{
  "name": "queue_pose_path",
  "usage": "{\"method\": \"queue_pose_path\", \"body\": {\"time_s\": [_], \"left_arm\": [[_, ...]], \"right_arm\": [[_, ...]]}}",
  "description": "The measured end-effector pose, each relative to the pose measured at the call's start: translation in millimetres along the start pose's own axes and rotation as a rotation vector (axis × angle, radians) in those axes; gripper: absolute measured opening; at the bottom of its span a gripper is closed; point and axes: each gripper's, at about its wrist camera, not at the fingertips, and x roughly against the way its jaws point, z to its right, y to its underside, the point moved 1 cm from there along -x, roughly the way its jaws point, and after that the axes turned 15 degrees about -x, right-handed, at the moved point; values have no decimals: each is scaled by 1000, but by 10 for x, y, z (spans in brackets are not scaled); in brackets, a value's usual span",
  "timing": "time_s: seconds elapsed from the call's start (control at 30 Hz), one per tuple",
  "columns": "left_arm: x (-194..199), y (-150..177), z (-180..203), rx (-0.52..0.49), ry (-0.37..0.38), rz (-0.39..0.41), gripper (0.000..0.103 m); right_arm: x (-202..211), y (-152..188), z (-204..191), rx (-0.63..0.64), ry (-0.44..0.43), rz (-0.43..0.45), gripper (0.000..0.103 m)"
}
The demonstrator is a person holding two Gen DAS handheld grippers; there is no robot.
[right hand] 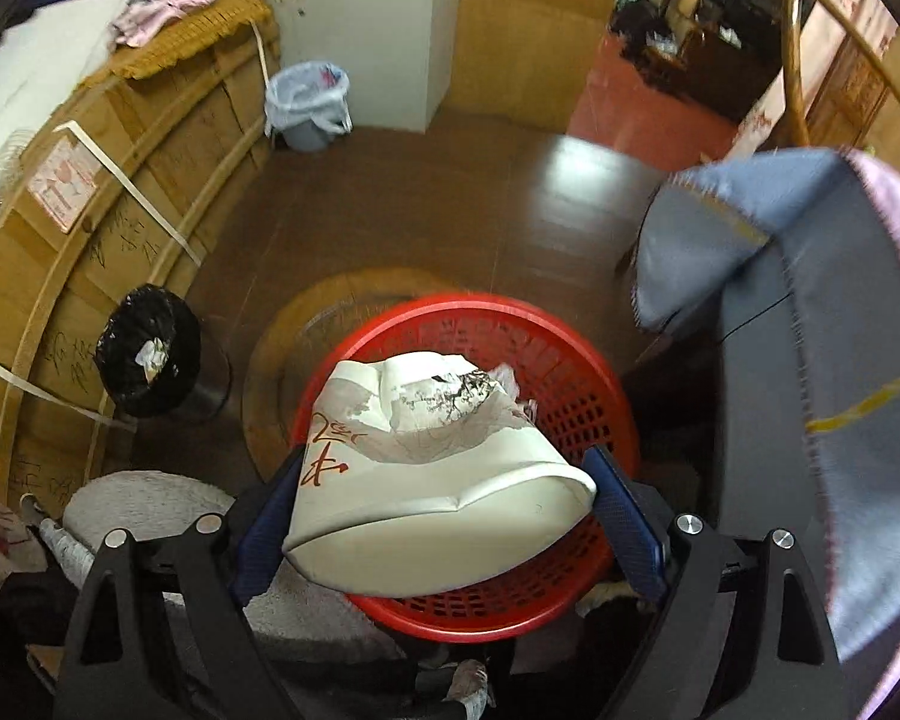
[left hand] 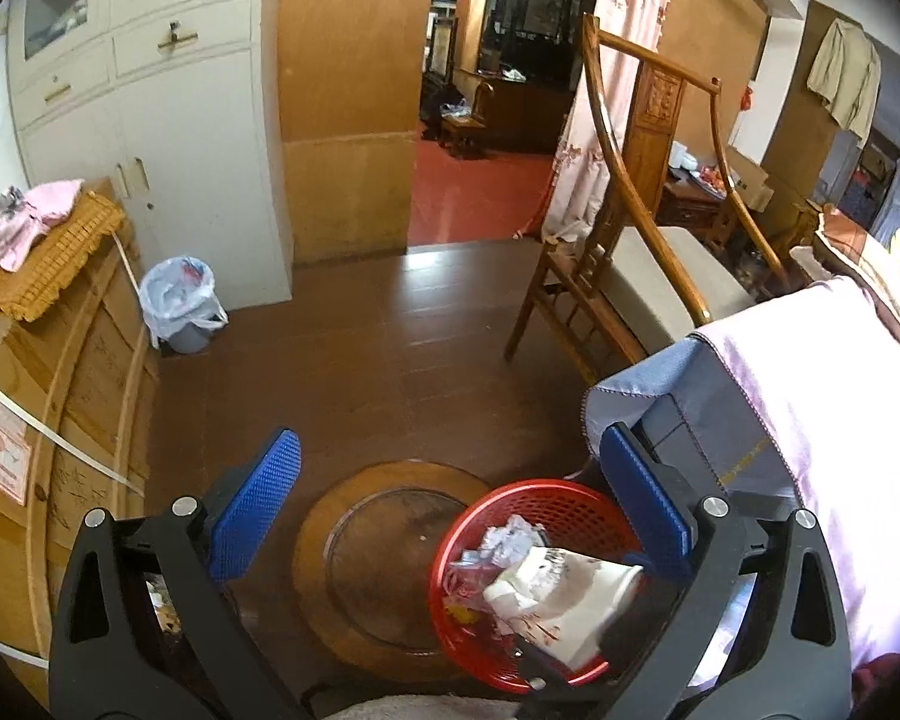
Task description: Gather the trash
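I have the crumpled paper cup (right hand: 432,480) clamped between my right gripper's (right hand: 444,510) wide jaws, directly above the red basket (right hand: 594,396); the left gripper (left hand: 444,516) hangs with jaws apart, empty. Next, I judge: release it into the basket.

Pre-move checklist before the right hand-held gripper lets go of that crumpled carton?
1. Paper carton between the right hand-held gripper pads: ok.
2. Carton over the red basket: ok.
3. Basket has room: ok, only loose scraps inside.
4. Left hand-held gripper open and holding nothing: ok.
5. Left gripper clear of the drop path: cannot tell.
6. Blue cloth clear of basket: ok.
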Motion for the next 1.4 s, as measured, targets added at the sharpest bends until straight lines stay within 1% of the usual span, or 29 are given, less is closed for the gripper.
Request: {"method": "queue_pose_path", "body": {"time_s": [0.1,0.27,0.5,0.67,0.83,0.97,1.03,1.23,1.4], "left_arm": [[-28,9,9,-1,2,-10,96],[-40,7,3,8,2,-12,96],[-63,15,6,0,5,-19,96],[-82,23,17,-1,8,-27,96],[-87,34,56,-9,13,-32,96],[-54,23,74,-15,17,-25,96],[-29,21,90,-21,15,-20,96],[94,-1,186,-44,15,-3,96],[274,-2,416,-114,9,-7,96]], "right_arm": [[-53,45,17,-12,6,-21,88],[-73,76,23,-16,13,-28,88],[-185,55,37,-36,17,-55,89],[-177,29,96,-67,7,-54,90],[-81,37,105,-66,5,-26,90],[129,67,167,-94,-18,20,90],[315,109,214,-105,-28,61,90],[912,399,381,-142,-39,179,90],[1402,649,489,-163,-34,276,90]]}}
